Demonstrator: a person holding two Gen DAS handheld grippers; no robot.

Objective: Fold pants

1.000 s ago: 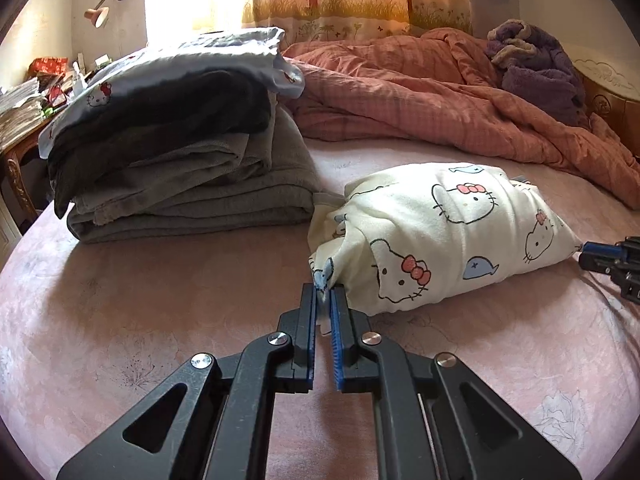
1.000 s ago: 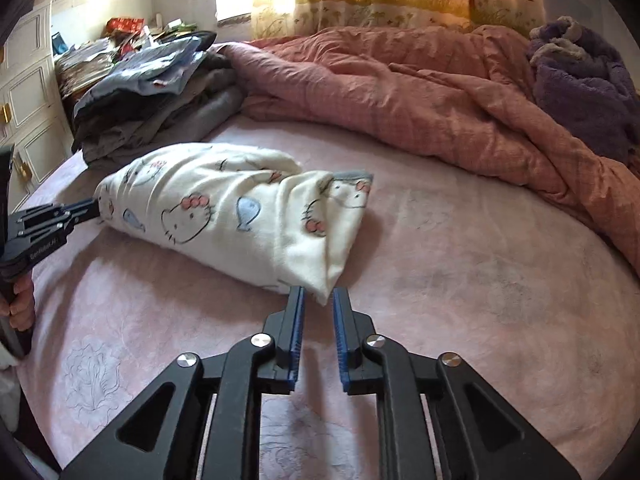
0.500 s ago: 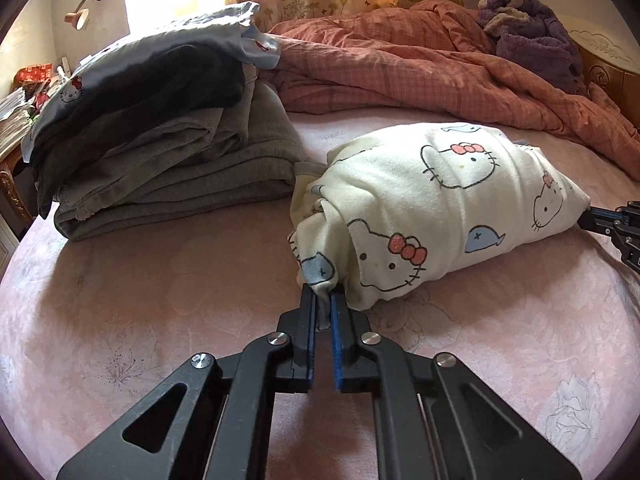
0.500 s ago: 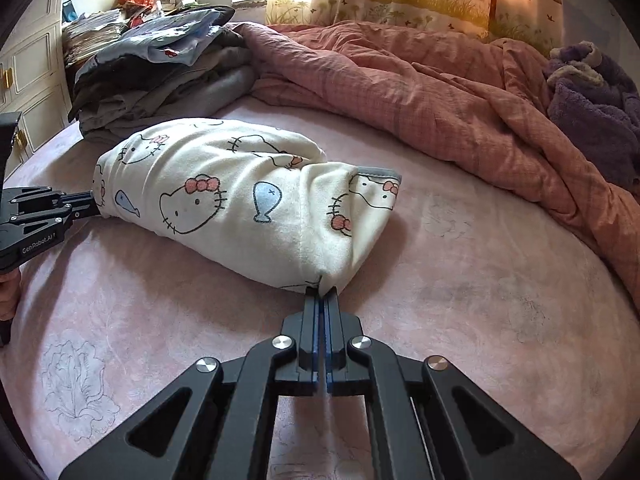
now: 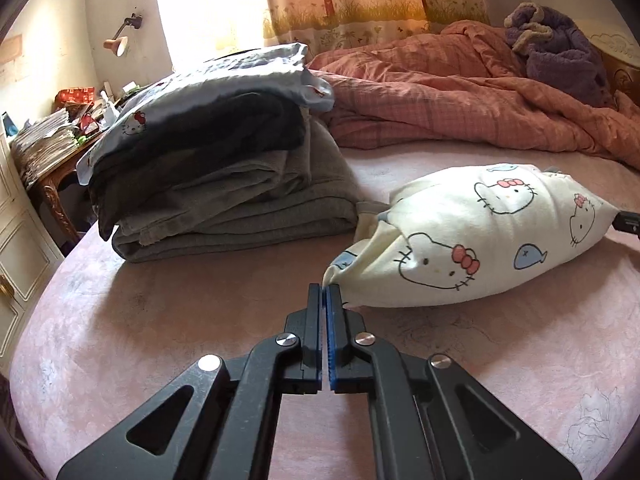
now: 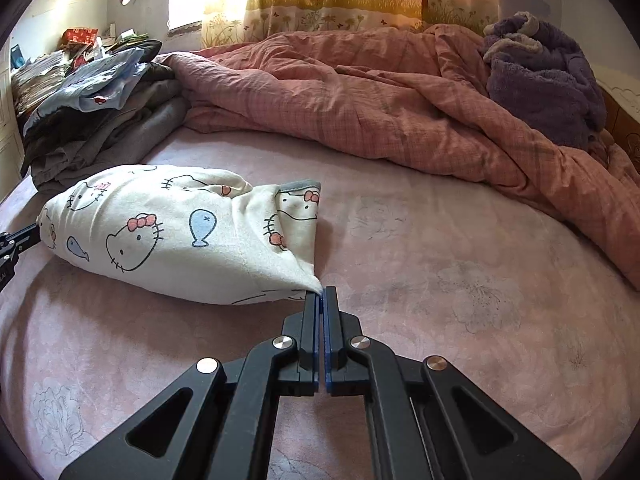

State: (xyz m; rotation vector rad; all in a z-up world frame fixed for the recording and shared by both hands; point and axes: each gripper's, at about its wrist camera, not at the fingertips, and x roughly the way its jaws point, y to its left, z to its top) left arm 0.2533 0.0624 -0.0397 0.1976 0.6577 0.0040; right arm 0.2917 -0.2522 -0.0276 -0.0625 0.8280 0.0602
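Observation:
The cream pants (image 5: 472, 240) with a cat-and-fish print are folded into a bundle, raised a little off the pink bed sheet (image 5: 160, 320). My left gripper (image 5: 325, 290) is shut on the bundle's near left corner. My right gripper (image 6: 321, 293) is shut on the opposite corner of the same pants (image 6: 172, 236). Each gripper's tip shows at the far end of the bundle in the other wrist view, the right one (image 5: 628, 224) and the left one (image 6: 16, 240). The cloth hangs stretched between them.
A stack of folded grey and dark clothes (image 5: 224, 168) stands just left of the pants. A rumpled pink quilt (image 6: 380, 96) and a purple blanket (image 6: 544, 80) lie at the back. A cluttered side table (image 5: 52, 136) stands past the bed's left edge.
Both grippers closed on the pants' corners; the right one was open a second ago. The bundle has since been lifted and drawn taut between them.

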